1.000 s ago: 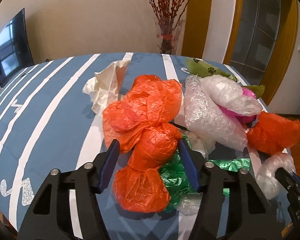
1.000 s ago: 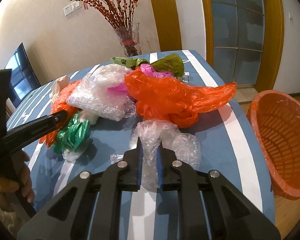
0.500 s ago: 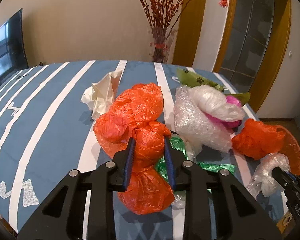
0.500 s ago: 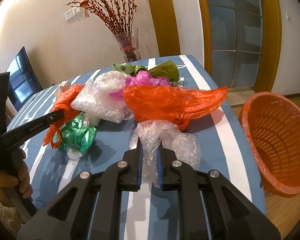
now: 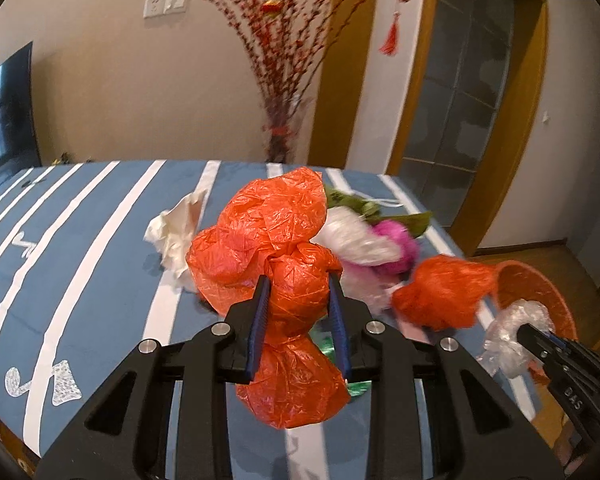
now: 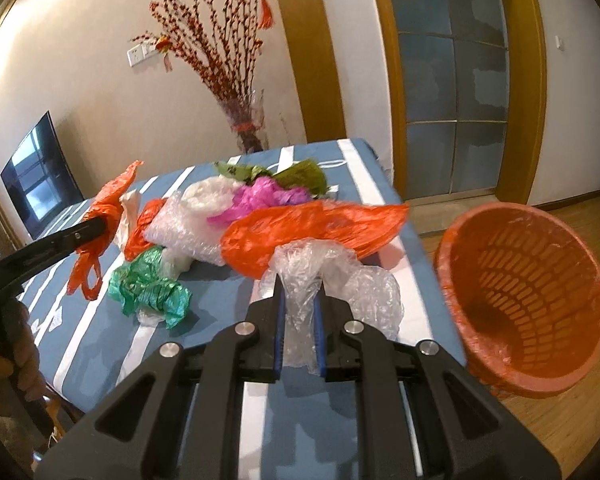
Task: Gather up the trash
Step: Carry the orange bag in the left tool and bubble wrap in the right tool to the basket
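Lifting now | left gripper (image 5: 298, 312) clamped on orange bag (image 5: 284, 248), raised off desk (image 5: 80, 248) since 1 s ago | right gripper (image 6: 298, 316) pinching clear wrap (image 6: 312, 264), also up | basket (image 6: 524, 300) at 3 o'clock | next: drop both.

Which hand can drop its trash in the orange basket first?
Probably the right. The right gripper, shut on the clear plastic bag, is beside the orange basket. The left gripper holds the orange bag farther off.
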A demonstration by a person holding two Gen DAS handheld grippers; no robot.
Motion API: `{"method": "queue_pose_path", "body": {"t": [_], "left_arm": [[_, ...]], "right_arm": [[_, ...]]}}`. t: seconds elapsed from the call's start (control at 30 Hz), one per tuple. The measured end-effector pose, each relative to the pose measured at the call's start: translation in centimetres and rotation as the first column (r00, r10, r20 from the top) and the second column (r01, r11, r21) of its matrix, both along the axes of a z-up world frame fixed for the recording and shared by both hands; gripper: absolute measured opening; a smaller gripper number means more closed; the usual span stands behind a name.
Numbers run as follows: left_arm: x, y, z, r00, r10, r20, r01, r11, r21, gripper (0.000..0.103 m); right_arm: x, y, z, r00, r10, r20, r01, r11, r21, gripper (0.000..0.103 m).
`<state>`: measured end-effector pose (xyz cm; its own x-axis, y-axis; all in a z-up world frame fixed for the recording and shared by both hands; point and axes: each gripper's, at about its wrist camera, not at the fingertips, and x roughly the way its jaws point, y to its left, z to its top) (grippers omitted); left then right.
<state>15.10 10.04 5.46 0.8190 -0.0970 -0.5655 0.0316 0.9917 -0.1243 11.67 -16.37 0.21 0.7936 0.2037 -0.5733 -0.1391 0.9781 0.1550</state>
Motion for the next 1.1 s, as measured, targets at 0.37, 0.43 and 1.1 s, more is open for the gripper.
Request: {"method": "queue_pose_path", "body": {"t": [0.37,0.43,1.1], "left_arm": [[-1.1,-5.4,1.6,0.989,-0.144,0.044,0.145,0.989,-0.010,0.028],[-1.2,-6.7,1.6,0.984,-0.176,0.042,0.176,0.984,-0.015,0.028],[1.5,-22.4,-0.7,0.884,-0.468,-0.020,0.465,0.882,-0.075,0.028]], "right_arm": [[-1.3,-3.7,1.4,0.996,-0.080,0.050,0.080,0.997,0.006,0.013],[-1.5,-4.3,1.6,0.994,-0.095,0.061,0.095,0.995,-0.002,0.013],[-2.3,-16.3,1.1,0.929,-0.364,0.072,0.360,0.931,0.057,0.014]]}}
